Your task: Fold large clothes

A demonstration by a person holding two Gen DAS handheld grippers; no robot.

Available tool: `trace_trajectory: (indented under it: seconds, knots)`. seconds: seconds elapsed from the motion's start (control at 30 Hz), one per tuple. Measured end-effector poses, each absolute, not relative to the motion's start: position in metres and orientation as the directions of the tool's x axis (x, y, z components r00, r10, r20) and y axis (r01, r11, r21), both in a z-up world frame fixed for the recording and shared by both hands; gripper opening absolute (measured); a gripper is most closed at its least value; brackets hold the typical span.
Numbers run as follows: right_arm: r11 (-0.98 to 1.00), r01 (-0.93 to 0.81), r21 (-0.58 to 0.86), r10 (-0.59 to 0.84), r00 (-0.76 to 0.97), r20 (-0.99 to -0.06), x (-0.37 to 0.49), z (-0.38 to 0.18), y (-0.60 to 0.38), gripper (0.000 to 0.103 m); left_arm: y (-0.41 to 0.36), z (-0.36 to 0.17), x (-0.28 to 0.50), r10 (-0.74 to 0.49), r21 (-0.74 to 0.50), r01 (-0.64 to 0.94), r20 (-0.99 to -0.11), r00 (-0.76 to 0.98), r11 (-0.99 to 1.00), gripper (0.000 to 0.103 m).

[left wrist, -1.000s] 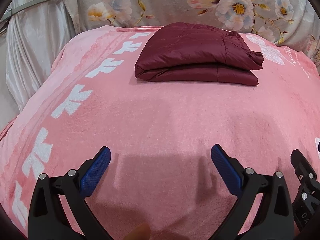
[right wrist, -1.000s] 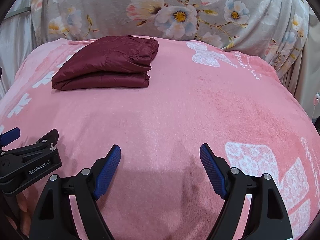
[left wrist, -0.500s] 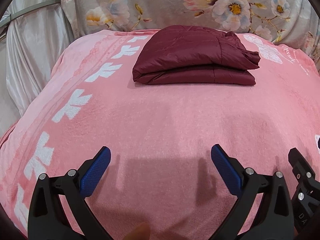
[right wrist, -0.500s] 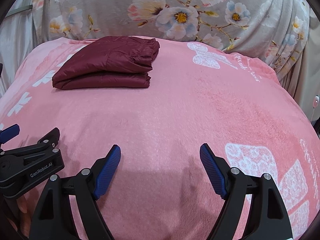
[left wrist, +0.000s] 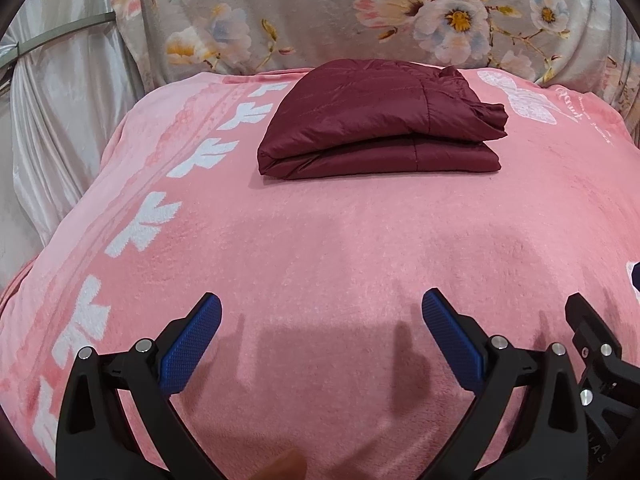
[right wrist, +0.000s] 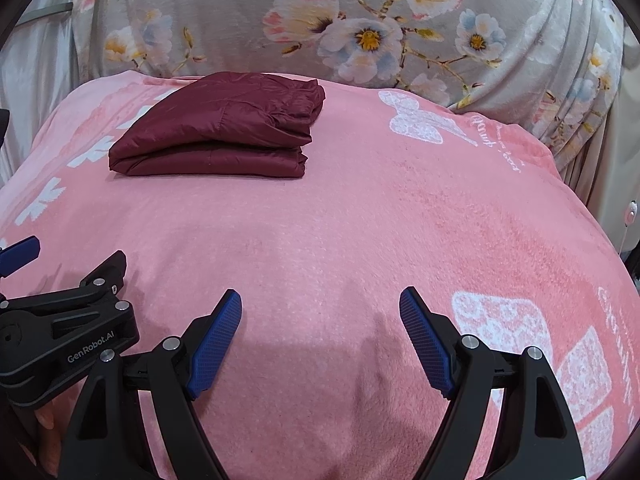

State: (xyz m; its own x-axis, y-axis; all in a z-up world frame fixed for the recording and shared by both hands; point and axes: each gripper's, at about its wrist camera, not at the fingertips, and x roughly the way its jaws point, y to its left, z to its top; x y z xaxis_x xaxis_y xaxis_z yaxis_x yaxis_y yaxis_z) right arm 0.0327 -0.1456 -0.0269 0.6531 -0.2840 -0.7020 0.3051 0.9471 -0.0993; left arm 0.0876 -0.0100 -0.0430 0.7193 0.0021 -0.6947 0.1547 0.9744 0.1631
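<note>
Twin wrist cameras side by side, angled down across pink blanket point(left wrist: 320, 248), sharing folded maroon jacket point(right wrist: 224, 132) beyond, floral drape point(right wrist: 360, 20) behind

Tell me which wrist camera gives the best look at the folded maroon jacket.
The left wrist view: the maroon jacket sits near the middle, with its stacked layers and bunched right end facing the camera. The right wrist view shows the same jacket off to the upper left and smaller, though unobstructed, on the pink blanket.
</note>
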Motion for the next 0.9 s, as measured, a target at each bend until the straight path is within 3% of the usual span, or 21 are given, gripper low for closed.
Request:
trace_trajectory:
  seconds: [0.9]
  knots:
    - [0.948,0.302,-0.105,-0.286,0.655,-0.699,0.0329,-0.0267,-0.144,0.079,-0.0105,-0.0415,0.0855,-0.004,0.162,0.158,-0.686,0.728,0.974,0.098]
